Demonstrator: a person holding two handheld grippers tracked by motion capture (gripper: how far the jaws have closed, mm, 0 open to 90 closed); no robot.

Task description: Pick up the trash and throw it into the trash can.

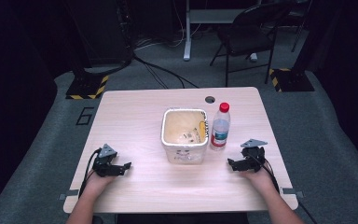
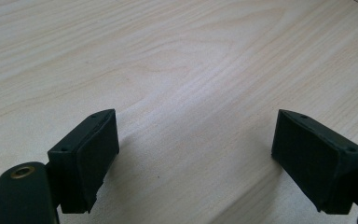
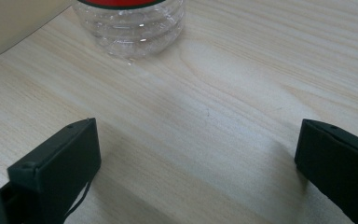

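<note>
A clear water bottle (image 1: pixel 220 127) with a red cap and a red-edged label stands upright on the wooden table (image 1: pixel 135 116), just right of a white square bucket (image 1: pixel 184 134). The bucket is stained inside, with some dark bits at its bottom. My left gripper (image 1: pixel 124 167) rests near the table's front left, open, with bare wood between its jaws (image 2: pixel 196 140). My right gripper (image 1: pixel 231 164) rests at the front right, open too. In the right gripper view the bottle's base (image 3: pixel 130 32) stands a short way ahead of the gripper (image 3: pixel 198 149), and a corner of the bucket (image 3: pixel 14 23) shows at upper left.
A round cable hole (image 1: pixel 209 99) sits near the table's far edge. Beyond the table are a black chair (image 1: pixel 251 37), a desk leg (image 1: pixel 187 32), floor cables and two yellow-striped stand bases (image 1: pixel 87 87). Bare wood lies between the two grippers.
</note>
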